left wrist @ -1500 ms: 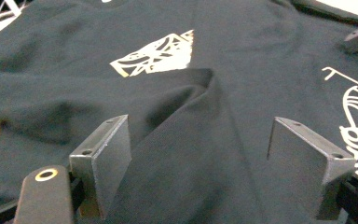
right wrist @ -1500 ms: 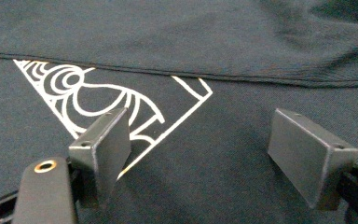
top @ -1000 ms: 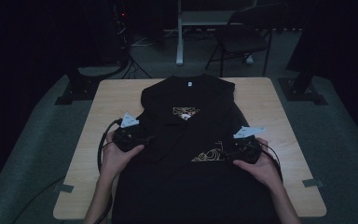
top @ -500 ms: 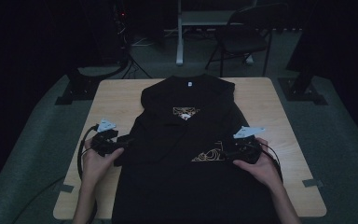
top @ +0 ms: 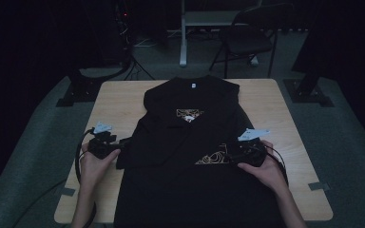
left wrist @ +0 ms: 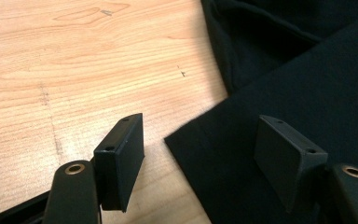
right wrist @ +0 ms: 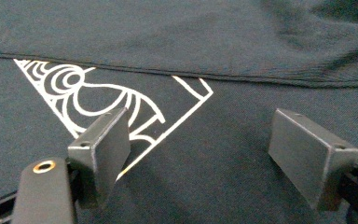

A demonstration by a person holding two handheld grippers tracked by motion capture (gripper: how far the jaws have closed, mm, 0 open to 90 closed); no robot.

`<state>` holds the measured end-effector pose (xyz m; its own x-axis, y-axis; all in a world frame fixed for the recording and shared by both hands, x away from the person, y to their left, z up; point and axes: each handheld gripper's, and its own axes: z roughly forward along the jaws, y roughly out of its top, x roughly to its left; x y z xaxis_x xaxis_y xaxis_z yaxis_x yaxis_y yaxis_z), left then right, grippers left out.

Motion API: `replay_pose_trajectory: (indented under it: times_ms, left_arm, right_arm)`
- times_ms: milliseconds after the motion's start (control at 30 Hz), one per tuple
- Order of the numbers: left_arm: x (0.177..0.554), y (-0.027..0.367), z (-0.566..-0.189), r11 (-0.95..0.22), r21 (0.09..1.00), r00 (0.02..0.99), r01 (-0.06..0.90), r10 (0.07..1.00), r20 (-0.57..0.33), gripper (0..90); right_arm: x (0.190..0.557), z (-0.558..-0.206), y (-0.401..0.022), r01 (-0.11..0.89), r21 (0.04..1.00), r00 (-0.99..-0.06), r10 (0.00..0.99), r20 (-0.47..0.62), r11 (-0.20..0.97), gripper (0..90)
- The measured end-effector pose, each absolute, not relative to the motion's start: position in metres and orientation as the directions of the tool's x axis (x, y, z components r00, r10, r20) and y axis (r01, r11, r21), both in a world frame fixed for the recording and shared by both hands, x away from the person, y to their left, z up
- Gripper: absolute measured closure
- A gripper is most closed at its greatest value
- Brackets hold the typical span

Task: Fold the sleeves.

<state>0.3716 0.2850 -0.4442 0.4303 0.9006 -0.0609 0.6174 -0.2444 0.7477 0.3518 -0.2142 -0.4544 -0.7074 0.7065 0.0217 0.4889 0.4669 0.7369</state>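
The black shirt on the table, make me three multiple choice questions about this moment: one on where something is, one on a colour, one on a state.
1. Where is the left gripper?
A. On the shirt's collar
B. At the shirt's left edge, partly over bare table
C. On the chair

2. What colour is the printed design near the right gripper?
A. Red
B. Green
C. White

3. How do the right gripper's fingers stand?
A. Apart, gripping nothing
B. Shut on a fold
C. Shut on a cable

Answers: 1 B, the left gripper view shows one finger over the wooden table and the other over the black shirt. 2 C, its lines read white on dark cloth. 3 A, flat fabric shows between them.
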Motion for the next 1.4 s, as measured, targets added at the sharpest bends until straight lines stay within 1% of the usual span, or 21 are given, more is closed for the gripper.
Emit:
replay_pose_trajectory:
  times_ms: [100, 167, 333, 400, 433, 467, 567, 733, 767, 933, 1033, 1233, 1400]
  left_arm:
    - [0.376, 0.287, -0.446, -0.223, 0.75, 0.413, 0.623, 0.908, -0.073, 38.2]
    - [0.376, 0.285, -0.448, -0.221, 0.752, 0.418, 0.621, 0.905, -0.079, 42.9]
    - [0.373, 0.28, -0.448, -0.239, 0.756, 0.415, 0.61, 0.909, -0.048, 50.2]
    - [0.369, 0.277, -0.448, -0.248, 0.757, 0.426, 0.604, 0.904, -0.044, 56.1]
    - [0.367, 0.276, -0.448, -0.258, 0.758, 0.427, 0.6, 0.904, -0.03, 56.5]
    - [0.364, 0.274, -0.449, -0.268, 0.759, 0.425, 0.594, 0.905, -0.013, 58.9]
    - [0.36, 0.275, -0.449, -0.259, 0.762, 0.421, 0.594, 0.907, -0.02, 67.4]
    - [0.361, 0.273, -0.449, -0.24, 0.758, 0.43, 0.607, 0.901, -0.06, 83.5]
    - [0.361, 0.272, -0.449, -0.238, 0.758, 0.434, 0.608, 0.899, -0.066, 85.2]
    - [0.361, 0.268, -0.448, -0.239, 0.752, 0.446, 0.614, 0.891, -0.081, 86.4]
    - [0.36, 0.264, -0.443, -0.232, 0.763, 0.471, 0.604, 0.876, -0.106, 86.3]
    - [0.359, 0.248, -0.426, -0.272, 0.782, 0.567, 0.561, 0.814, -0.124, 86.2]
    - [0.358, 0.227, -0.414, -0.283, 0.795, 0.614, 0.536, 0.777, -0.137, 86.1]
  right_arm:
    - [0.352, -0.454, -0.214, 0.489, 0.737, -0.707, 0.707, 0.021, 0.467, 20.2]
    - [0.352, -0.454, -0.214, 0.489, 0.737, -0.707, 0.706, 0.021, 0.467, 20.2]
    - [0.352, -0.454, -0.214, 0.488, 0.737, -0.708, 0.706, 0.02, 0.468, 20.2]
    - [0.352, -0.454, -0.214, 0.488, 0.736, -0.708, 0.706, 0.02, 0.469, 20.0]
    - [0.352, -0.454, -0.214, 0.487, 0.736, -0.709, 0.705, 0.019, 0.47, 19.9]
    - [0.352, -0.454, -0.214, 0.488, 0.736, -0.709, 0.705, 0.02, 0.469, 20.0]
    - [0.352, -0.454, -0.214, 0.487, 0.736, -0.709, 0.705, 0.019, 0.47, 19.9]
    - [0.352, -0.454, -0.214, 0.487, 0.736, -0.709, 0.705, 0.018, 0.47, 19.9]
    - [0.352, -0.454, -0.214, 0.487, 0.736, -0.709, 0.705, 0.019, 0.47, 20.0]
    - [0.352, -0.454, -0.214, 0.488, 0.736, -0.709, 0.705, 0.02, 0.47, 20.0]
    - [0.352, -0.454, -0.214, 0.487, 0.737, -0.709, 0.705, 0.02, 0.469, 20.0]
    - [0.352, -0.454, -0.215, 0.489, 0.739, -0.71, 0.703, 0.03, 0.463, 20.0]
    - [0.353, -0.454, -0.217, 0.495, 0.743, -0.71, 0.703, 0.046, 0.452, 20.0]
